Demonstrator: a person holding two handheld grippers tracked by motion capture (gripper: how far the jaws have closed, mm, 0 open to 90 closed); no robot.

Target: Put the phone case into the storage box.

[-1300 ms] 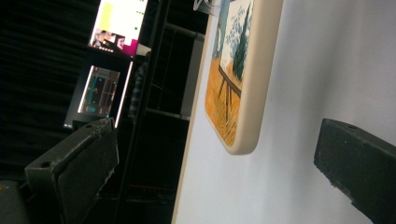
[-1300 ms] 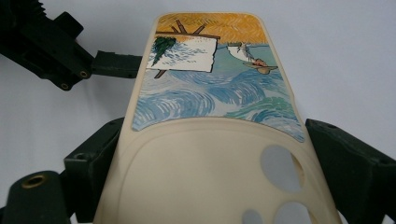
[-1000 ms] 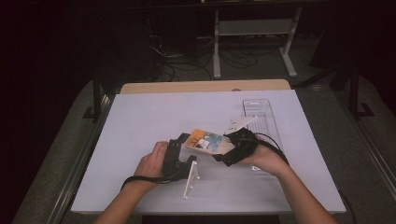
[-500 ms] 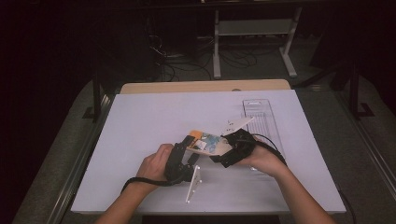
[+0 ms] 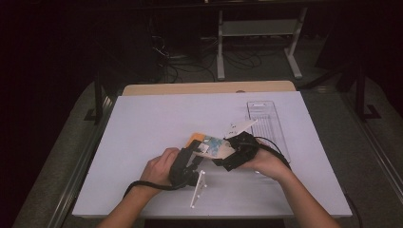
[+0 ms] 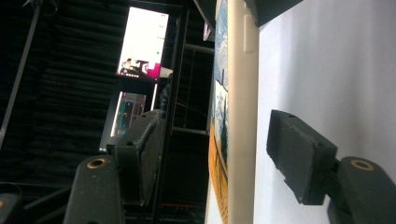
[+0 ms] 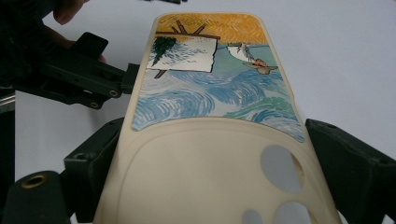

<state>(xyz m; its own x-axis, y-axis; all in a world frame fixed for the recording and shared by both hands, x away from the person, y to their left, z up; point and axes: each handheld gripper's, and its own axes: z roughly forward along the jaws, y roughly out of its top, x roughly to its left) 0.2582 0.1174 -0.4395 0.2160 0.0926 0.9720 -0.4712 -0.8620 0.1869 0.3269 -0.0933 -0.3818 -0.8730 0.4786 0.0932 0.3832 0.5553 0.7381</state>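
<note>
- Your phone case (image 7: 210, 140) looks like smooth, soft plastic, cream with a painted picture, a bit shiny.
- Your right gripper (image 7: 210, 154) has matt black plastic pads, a little rough.
- Your table (image 5: 157, 118) has a flat, matt white top with a bare wood edge at the far side.
- The clear tray (image 5: 266, 121) looks like shiny see-through plastic.

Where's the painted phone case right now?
In the high view the phone case is at the table's centre, between the left gripper and right gripper, which grips one end.
</note>
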